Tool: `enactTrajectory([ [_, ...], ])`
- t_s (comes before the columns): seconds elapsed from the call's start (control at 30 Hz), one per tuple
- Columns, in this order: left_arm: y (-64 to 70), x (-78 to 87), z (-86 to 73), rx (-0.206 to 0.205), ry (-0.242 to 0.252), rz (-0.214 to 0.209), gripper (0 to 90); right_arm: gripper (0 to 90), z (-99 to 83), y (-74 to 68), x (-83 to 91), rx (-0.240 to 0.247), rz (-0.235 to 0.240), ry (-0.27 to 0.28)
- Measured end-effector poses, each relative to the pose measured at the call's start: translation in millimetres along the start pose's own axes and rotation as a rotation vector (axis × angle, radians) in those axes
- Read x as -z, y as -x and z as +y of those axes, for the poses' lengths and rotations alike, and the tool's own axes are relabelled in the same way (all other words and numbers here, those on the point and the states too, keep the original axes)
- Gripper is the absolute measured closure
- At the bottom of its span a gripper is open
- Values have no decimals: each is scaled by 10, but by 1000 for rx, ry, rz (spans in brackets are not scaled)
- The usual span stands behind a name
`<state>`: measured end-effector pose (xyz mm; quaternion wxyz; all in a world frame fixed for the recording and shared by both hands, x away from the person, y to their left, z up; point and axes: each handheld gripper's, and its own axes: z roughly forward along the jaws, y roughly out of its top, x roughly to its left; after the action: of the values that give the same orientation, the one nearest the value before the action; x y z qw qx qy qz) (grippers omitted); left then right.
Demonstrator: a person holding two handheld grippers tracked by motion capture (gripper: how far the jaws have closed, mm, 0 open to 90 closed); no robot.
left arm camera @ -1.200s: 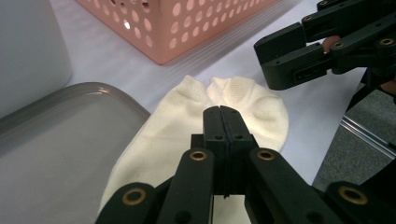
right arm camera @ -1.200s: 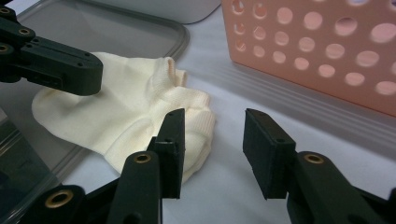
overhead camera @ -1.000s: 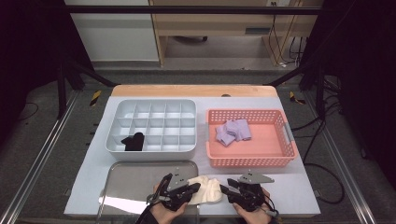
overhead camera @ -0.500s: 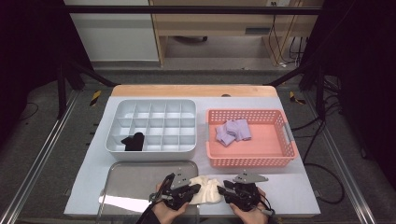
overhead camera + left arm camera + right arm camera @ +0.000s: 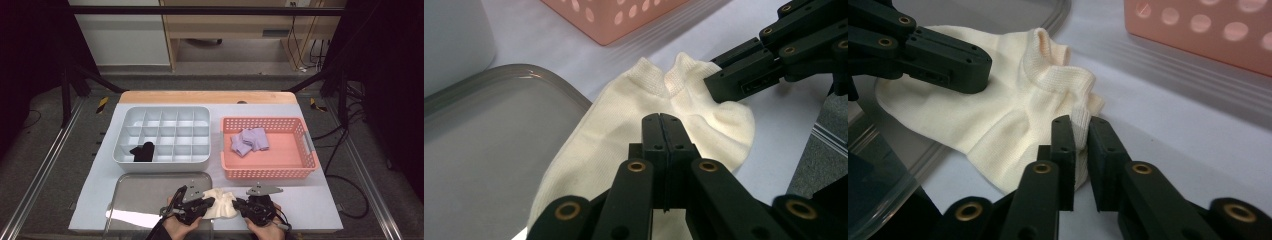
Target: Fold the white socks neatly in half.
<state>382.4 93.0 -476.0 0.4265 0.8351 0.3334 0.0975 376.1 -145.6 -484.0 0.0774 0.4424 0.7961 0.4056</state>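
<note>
A cream sock (image 5: 222, 205) lies bunched at the table's front edge, partly over the right rim of a grey metal tray (image 5: 145, 200). My left gripper (image 5: 210, 202) comes at it from the left. In the left gripper view its jaws (image 5: 660, 120) are pressed together on the sock's (image 5: 634, 115) middle, and creases spread from their tip. My right gripper (image 5: 237, 204) meets the sock from the right. Its jaws (image 5: 1080, 125) pinch a fold near the sock's (image 5: 998, 115) cuff. The left gripper's tip (image 5: 973, 70) rests on the fabric across from it.
A white compartment box (image 5: 165, 135) stands behind the tray, with a black item (image 5: 142, 151) in a front left cell. To its right a pink basket (image 5: 270, 172) holds lilac cloths (image 5: 250, 140). The table's front edge is just under the hands.
Hardly anything differs. The right gripper has edged a little to the left toward the left one, and the sock stays bunched between them.
</note>
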Motion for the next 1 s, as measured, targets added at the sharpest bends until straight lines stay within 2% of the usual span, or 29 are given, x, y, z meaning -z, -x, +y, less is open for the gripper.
enactTrajectory([
  [0.07,0,-1,1,2,0,0,891,860,17,12,11,-22,19,-8],
  [0.23,6,-1,2,-2,-2,1,891,864,44,10,74,-18,40,20],
  [0.33,10,-2,7,-1,-5,1,890,865,106,-44,173,-1,61,64],
  [0.47,16,-8,16,-5,-7,4,889,866,175,-117,232,27,78,90],
  [0.63,15,-3,22,-6,-8,2,888,865,228,-179,208,48,87,93],
  [0.7,10,8,25,0,-4,-7,886,865,229,-181,203,52,75,88],
  [0.83,-47,206,65,9,42,-8,880,864,228,-165,213,49,56,75],
  [1.0,-235,520,-1,43,83,55,866,863,236,-163,202,57,27,49],
])
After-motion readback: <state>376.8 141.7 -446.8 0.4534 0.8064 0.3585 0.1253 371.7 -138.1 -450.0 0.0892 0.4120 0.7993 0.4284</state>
